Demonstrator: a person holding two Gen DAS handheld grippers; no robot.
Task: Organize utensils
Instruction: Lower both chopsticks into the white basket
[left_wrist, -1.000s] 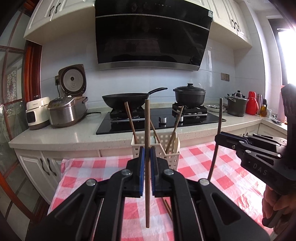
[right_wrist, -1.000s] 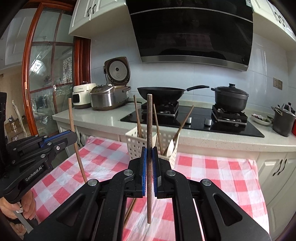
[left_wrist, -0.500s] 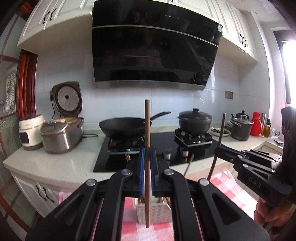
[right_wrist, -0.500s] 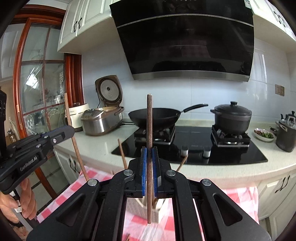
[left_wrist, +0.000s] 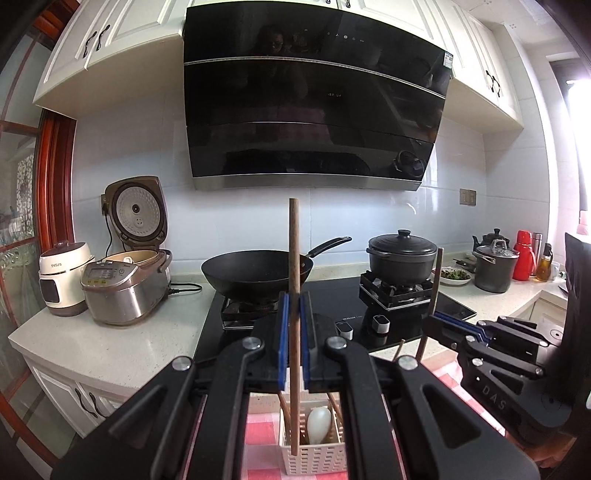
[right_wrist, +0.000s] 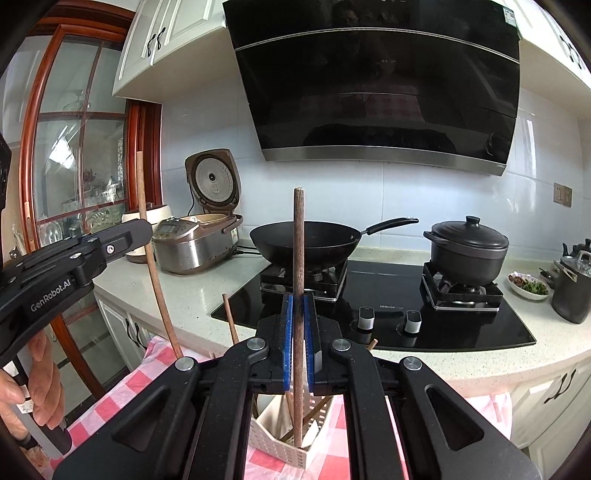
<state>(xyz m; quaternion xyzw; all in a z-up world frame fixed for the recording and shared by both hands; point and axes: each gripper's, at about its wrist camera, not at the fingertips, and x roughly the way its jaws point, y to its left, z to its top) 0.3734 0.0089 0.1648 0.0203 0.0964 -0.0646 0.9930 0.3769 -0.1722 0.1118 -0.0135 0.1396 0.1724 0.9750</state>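
Note:
My left gripper (left_wrist: 293, 341) is shut on a brown wooden chopstick (left_wrist: 294, 266) held upright, its lower tip above the white slotted utensil basket (left_wrist: 314, 458). The basket holds a white spoon (left_wrist: 318, 424) and more chopsticks. My right gripper (right_wrist: 298, 343) is shut on a darker chopstick (right_wrist: 298, 243), also upright, its tip inside the basket's (right_wrist: 275, 448) opening. Each gripper shows in the other's view: the right one (left_wrist: 448, 325) at right, the left one (right_wrist: 138, 230) at left, each with its stick.
The basket stands on a red-and-white checked tablecloth (right_wrist: 92, 413). Behind are a counter with a black hob (left_wrist: 343, 317), a wok (left_wrist: 258, 271), a lidded pot (left_wrist: 400, 254), a rice cooker (left_wrist: 125, 284) and a range hood (left_wrist: 314, 110) above.
Both grippers have risen and come forward over the basket, which has slid to the bottom of both views. Both chopsticks stay clamped upright.

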